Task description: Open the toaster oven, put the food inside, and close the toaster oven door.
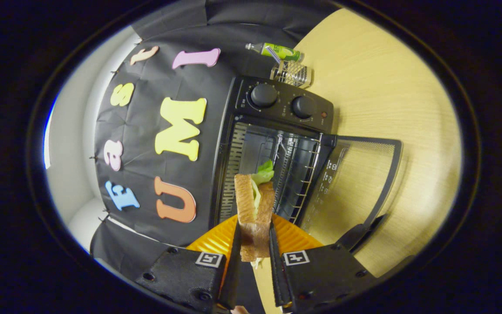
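My gripper (254, 237) is shut on a sandwich (254, 205) of toasted bread with lettuce sticking out at its far end. The view is rolled on its side. Just beyond the sandwich stands the black toaster oven (277, 144) with its cavity open and a wire rack (301, 174) inside. Its glass door (355, 183) is folded down flat onto the wooden table, with the handle (360, 233) at the near end. Two knobs (263, 95) sit on the oven's control panel. An orange ridged plate (292, 235) lies under the sandwich, right by my fingers.
A green bottle (279, 51) and a small wire holder (292, 73) stand on the light wooden table (386, 87) past the oven's control panel. The booth's black cloth wall (146, 174) rises behind the oven.
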Available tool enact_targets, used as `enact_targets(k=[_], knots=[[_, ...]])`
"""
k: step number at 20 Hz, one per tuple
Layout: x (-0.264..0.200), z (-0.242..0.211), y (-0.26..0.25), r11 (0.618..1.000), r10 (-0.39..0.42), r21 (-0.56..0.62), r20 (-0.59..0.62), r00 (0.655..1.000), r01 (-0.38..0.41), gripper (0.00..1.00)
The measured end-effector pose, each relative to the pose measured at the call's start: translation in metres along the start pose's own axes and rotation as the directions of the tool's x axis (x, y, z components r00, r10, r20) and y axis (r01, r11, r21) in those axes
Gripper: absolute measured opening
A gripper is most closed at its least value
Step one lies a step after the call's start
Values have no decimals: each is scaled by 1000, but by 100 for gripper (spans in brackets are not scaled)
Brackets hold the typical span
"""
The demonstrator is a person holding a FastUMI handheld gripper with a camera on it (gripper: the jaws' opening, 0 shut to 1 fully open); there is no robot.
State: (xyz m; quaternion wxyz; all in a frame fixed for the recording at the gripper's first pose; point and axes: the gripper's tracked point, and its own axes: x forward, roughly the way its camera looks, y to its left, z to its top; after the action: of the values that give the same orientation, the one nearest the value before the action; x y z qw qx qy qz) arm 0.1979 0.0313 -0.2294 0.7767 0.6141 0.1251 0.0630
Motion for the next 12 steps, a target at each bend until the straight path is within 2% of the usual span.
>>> enact_targets(k=[5, 10, 12], knots=[[43, 2, -6, 995, -45, 96, 30, 999, 42, 37], [86, 11, -12, 991, -72, 113, 26, 997, 69, 38], [97, 15, -8, 992, -53, 112, 19, 998, 50, 38]])
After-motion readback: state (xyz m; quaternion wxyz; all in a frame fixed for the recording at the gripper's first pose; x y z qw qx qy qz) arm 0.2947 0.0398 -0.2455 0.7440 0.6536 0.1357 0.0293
